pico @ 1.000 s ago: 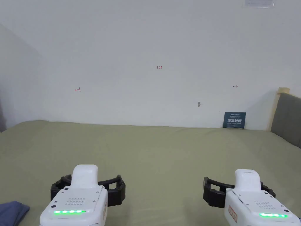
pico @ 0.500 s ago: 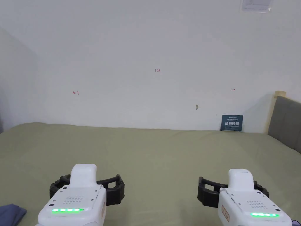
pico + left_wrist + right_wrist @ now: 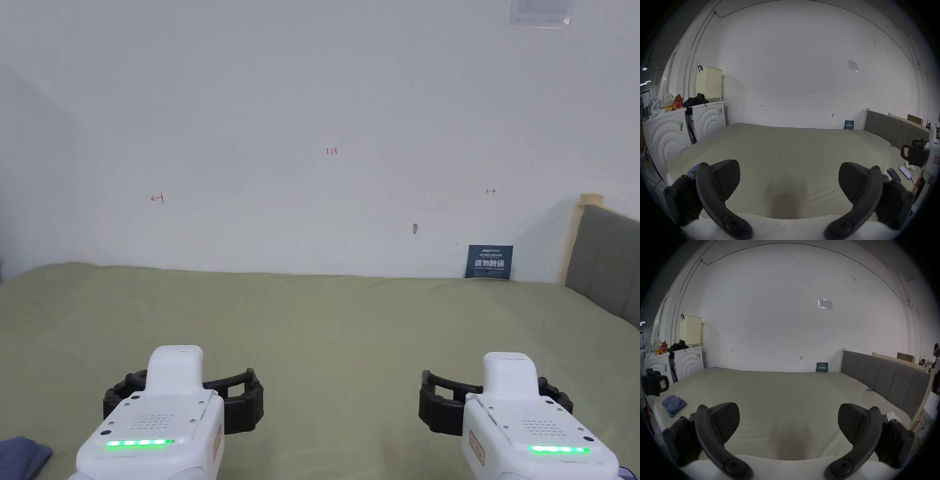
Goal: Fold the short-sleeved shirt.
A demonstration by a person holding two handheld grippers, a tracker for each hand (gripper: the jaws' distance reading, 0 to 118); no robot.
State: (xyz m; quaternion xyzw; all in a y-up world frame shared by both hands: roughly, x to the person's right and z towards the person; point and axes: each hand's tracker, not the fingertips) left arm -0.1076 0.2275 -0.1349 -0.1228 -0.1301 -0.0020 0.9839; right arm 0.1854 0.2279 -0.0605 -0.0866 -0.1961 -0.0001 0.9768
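Both grippers, left gripper (image 3: 788,183) and right gripper (image 3: 788,423), gape empty over the bed (image 3: 786,394). Blue shirt (image 3: 674,404) lies crumpled at the bed's left edge, cut off in the head view. Cream basket (image 3: 709,82): contents hidden.

I hold my left gripper (image 3: 185,400) low on the left side and my right gripper (image 3: 494,406) low on the right side, well apart. Both point straight ahead and sit level. On each one the two jaws stand wide apart with nothing between them. A green light glows on the white back of each gripper.
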